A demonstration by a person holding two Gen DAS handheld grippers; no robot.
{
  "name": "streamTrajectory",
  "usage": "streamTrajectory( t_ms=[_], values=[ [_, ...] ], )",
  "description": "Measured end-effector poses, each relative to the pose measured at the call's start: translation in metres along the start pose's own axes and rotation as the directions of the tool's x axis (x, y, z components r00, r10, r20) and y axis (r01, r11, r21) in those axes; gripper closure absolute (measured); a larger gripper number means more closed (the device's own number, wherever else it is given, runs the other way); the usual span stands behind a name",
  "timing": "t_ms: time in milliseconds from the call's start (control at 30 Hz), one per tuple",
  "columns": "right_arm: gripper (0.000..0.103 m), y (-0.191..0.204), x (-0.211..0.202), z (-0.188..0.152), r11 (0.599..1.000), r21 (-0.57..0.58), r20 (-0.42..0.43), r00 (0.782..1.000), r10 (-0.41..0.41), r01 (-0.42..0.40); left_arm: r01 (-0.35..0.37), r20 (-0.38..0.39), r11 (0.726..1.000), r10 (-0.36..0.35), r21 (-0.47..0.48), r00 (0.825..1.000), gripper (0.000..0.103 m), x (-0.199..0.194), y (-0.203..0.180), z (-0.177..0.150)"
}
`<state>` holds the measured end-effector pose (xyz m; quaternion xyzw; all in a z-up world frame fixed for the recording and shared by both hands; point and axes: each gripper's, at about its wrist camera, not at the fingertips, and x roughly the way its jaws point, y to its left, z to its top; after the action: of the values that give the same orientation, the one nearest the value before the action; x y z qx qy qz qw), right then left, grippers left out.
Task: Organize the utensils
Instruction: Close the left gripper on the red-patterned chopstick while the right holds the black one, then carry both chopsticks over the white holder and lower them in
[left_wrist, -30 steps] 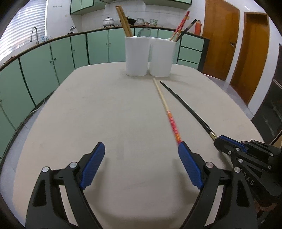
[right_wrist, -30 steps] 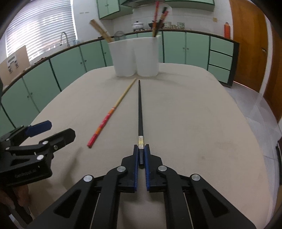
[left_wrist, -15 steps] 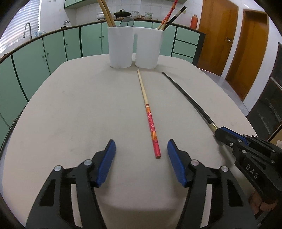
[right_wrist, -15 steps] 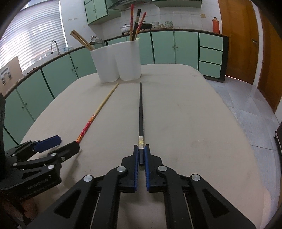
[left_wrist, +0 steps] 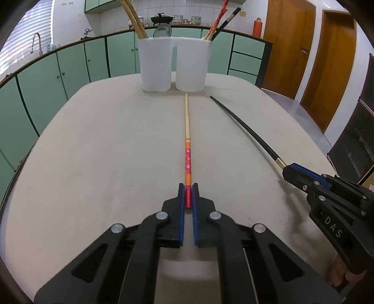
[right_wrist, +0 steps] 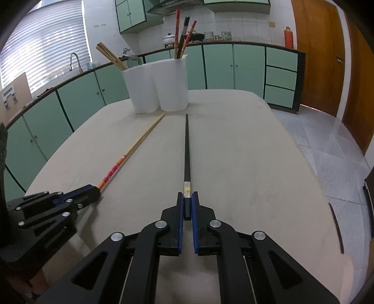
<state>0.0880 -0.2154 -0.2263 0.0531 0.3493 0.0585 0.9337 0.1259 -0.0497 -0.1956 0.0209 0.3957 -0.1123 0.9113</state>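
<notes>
My left gripper (left_wrist: 188, 188) is shut on the red end of a red-and-wood chopstick (left_wrist: 187, 140) that lies on the beige table (left_wrist: 105, 152) and points at two white holders (left_wrist: 174, 64). My right gripper (right_wrist: 187, 197) is shut on the end of a black chopstick (right_wrist: 187, 145), also pointing at the white holders (right_wrist: 155, 86). The right gripper shows at the right of the left wrist view (left_wrist: 289, 174). The left gripper shows at the left of the right wrist view (right_wrist: 93, 191). The left holder has wooden chopsticks (left_wrist: 134, 18); the right holder has red and black ones (left_wrist: 222, 18).
The two holders stand side by side at the table's far edge. Green kitchen cabinets (left_wrist: 70, 67) run behind the table. Wooden doors (left_wrist: 311, 51) are at the right. The table's right edge drops to a tiled floor (right_wrist: 327, 145).
My left gripper has moved right over the red chopstick's end and closed on it. My right gripper has stayed shut on the black chopstick.
</notes>
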Motion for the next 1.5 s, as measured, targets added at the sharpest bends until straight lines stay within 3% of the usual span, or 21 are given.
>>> streamTrajectory(
  t_ms=[267, 600, 1000, 1300, 1500],
  values=[
    [0.096, -0.008, -0.026, 0.025, 1.0, -0.009, 0.074, 0.997, 0.01, -0.01, -0.025, 0.117, 0.998, 0.019, 0.057, 0.993, 0.098, -0.044, -0.004, 0.025],
    [0.097, -0.01, -0.072, 0.085, 0.997, -0.072, 0.195, 0.979, 0.055, -0.041, -0.003, 0.283, 0.997, -0.018, 0.073, 0.959, 0.098, -0.099, 0.0, 0.081],
    [0.097, -0.012, -0.086, 0.161, 0.982, -0.095, 0.174, 0.969, 0.177, -0.162, 0.063, 0.334, 0.993, -0.092, 0.096, 0.938, 0.098, -0.122, -0.002, 0.132],
    [0.097, -0.004, -0.089, 0.182, 0.969, -0.138, 0.158, 0.962, 0.224, -0.203, 0.094, 0.342, 0.99, -0.123, 0.101, 0.932, 0.098, -0.131, 0.001, 0.145],
    [0.097, 0.001, -0.092, 0.208, 0.955, -0.162, 0.18, 0.944, 0.275, -0.247, 0.092, 0.38, 0.989, -0.13, 0.115, 0.916, 0.098, -0.14, 0.005, 0.161]
  ],
)
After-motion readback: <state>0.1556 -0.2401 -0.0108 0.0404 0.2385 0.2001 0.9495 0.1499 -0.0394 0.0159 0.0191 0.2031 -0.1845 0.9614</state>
